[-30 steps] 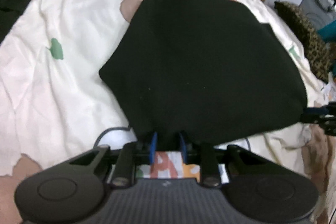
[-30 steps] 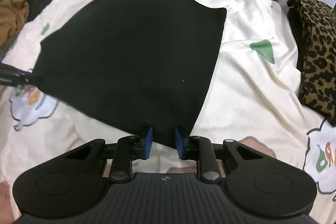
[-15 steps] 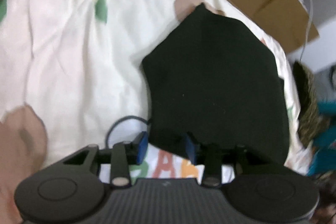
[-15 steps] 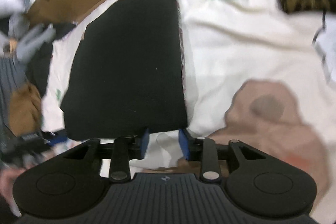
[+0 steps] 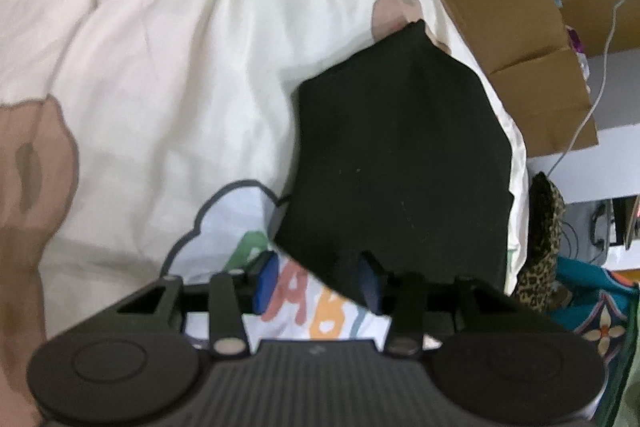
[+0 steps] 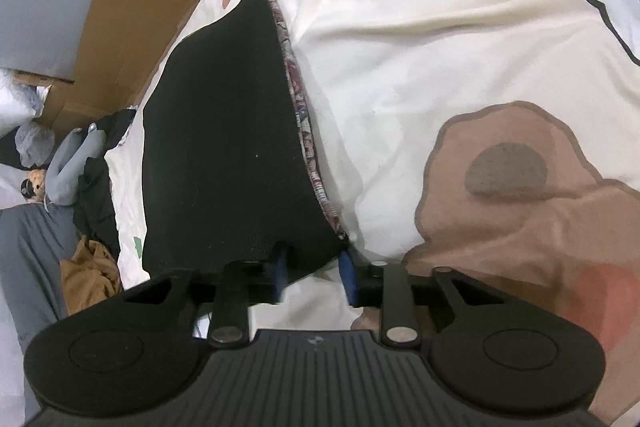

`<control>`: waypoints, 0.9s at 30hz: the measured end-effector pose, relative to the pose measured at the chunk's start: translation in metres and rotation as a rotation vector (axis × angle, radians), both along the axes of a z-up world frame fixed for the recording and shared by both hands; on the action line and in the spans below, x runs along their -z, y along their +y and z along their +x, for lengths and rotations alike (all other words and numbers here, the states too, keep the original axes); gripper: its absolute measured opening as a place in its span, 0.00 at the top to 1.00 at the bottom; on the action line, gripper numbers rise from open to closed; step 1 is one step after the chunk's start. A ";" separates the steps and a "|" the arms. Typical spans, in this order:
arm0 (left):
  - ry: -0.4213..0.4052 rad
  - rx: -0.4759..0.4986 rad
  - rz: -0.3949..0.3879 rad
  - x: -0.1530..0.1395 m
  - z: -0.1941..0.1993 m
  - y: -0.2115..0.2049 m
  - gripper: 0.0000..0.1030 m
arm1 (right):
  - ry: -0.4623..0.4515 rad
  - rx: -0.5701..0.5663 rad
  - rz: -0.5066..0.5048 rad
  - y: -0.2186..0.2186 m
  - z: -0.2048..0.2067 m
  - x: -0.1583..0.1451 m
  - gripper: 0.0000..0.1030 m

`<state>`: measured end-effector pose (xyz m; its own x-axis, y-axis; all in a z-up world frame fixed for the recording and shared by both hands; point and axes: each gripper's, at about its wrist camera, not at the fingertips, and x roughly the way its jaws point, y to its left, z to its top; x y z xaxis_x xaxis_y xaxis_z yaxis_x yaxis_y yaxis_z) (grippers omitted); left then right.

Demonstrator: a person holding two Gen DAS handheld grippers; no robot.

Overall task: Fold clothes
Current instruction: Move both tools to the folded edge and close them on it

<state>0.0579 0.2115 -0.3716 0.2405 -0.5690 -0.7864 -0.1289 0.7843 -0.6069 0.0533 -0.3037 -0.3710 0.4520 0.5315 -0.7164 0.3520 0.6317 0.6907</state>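
Printed bedsheet [image 5: 160, 75] backdrop: left gripper [image 5: 316, 287] opening over black garment [image 5: 400, 167] corner, right gripper [image 6: 312, 279] closing around its corner, unpinched — either may slip, spoiling the fold.

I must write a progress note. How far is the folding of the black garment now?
Done: the black garment lies in a folded shape on the bedsheet. In hand: the left gripper is opening and the right gripper is closing, each with a near corner between its fingers. Left: any further fold, and the clothes pile beside the bed.
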 end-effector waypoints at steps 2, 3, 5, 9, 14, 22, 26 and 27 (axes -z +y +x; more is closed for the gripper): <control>0.003 -0.016 -0.002 0.004 0.001 -0.004 0.55 | 0.001 0.004 -0.004 0.000 0.000 -0.001 0.84; 0.006 -0.025 -0.003 0.007 0.001 -0.005 0.55 | 0.000 0.008 -0.004 -0.002 -0.001 -0.002 0.89; -0.006 -0.054 -0.004 0.009 0.000 -0.007 0.60 | -0.007 0.014 -0.004 -0.004 -0.003 -0.006 0.92; -0.074 -0.077 0.068 0.004 -0.006 -0.009 0.74 | -0.064 -0.006 -0.011 -0.003 -0.002 -0.022 0.93; -0.089 -0.099 0.032 0.002 -0.011 -0.004 0.87 | -0.080 -0.057 -0.088 0.005 0.001 -0.026 0.88; -0.038 -0.150 -0.070 0.017 -0.012 0.003 0.66 | -0.067 -0.069 -0.120 0.015 0.000 -0.016 0.66; -0.043 -0.155 -0.087 0.021 -0.010 0.000 0.66 | -0.066 -0.067 -0.123 0.015 0.002 -0.013 0.65; -0.044 -0.165 -0.098 0.023 -0.009 0.000 0.66 | -0.065 -0.064 -0.121 0.015 0.002 -0.011 0.65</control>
<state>0.0487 0.2117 -0.3950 0.3694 -0.5922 -0.7162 -0.2225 0.6919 -0.6869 0.0557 -0.2888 -0.3598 0.4675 0.4726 -0.7471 0.2653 0.7312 0.6285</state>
